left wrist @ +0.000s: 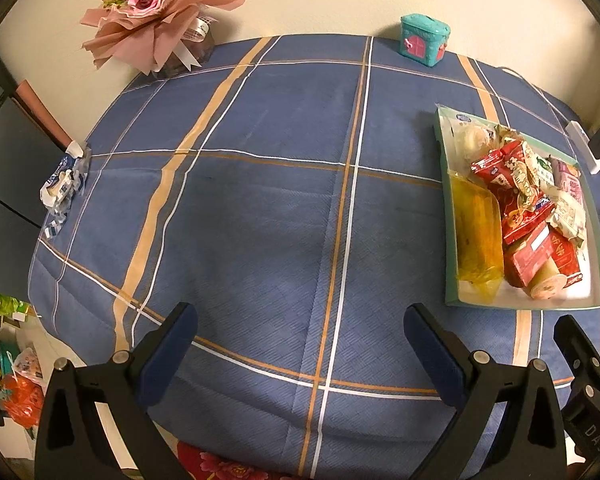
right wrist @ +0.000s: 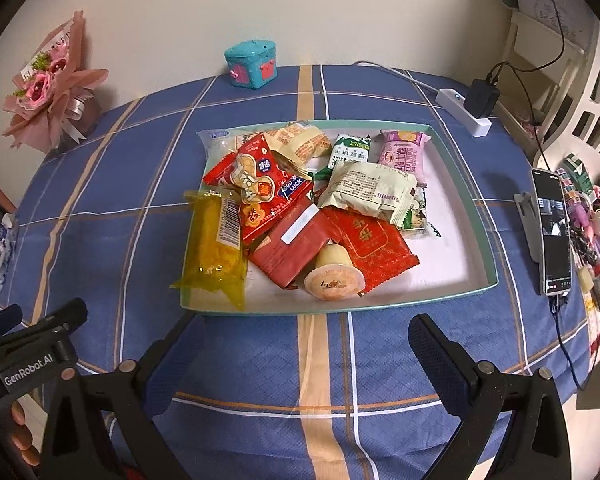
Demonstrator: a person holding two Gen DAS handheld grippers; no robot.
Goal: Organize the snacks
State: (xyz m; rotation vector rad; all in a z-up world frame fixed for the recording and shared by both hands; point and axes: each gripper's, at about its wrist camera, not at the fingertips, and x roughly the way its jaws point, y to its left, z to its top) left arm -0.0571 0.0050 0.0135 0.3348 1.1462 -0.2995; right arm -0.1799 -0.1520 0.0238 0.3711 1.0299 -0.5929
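Both the right gripper (right wrist: 300,364) and left gripper (left wrist: 300,356) have jaws spread, empty. Ahead of the right jaws, the shallow teal-rimmed tray (right wrist: 452,148) holds light, crinkly, slippery snack packets (right wrist: 276,188); pinch a sealed edge.

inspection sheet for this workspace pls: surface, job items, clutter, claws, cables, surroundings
Surface: table under a blue plaid cloth with tan and white stripes; broad bare area left of the tray.
Job's things: shallow teal-rimmed cardboard tray holding piled snack packets, among them a yellow clear-wrapped pack, a red peanut-print pouch, a pink wrapped biscuit and a jelly cup.
Clutter: teal house-shaped toy box, pink paper flower bouquet, crumpled blue-white wrapper at the left edge.
Claws: left claw open, empty; right claw open, empty, just short of the tray.
Cables: white power strip with a black charger; smartphone on a stand, wired.
Surroundings: cream wall; white lattice rack at right.
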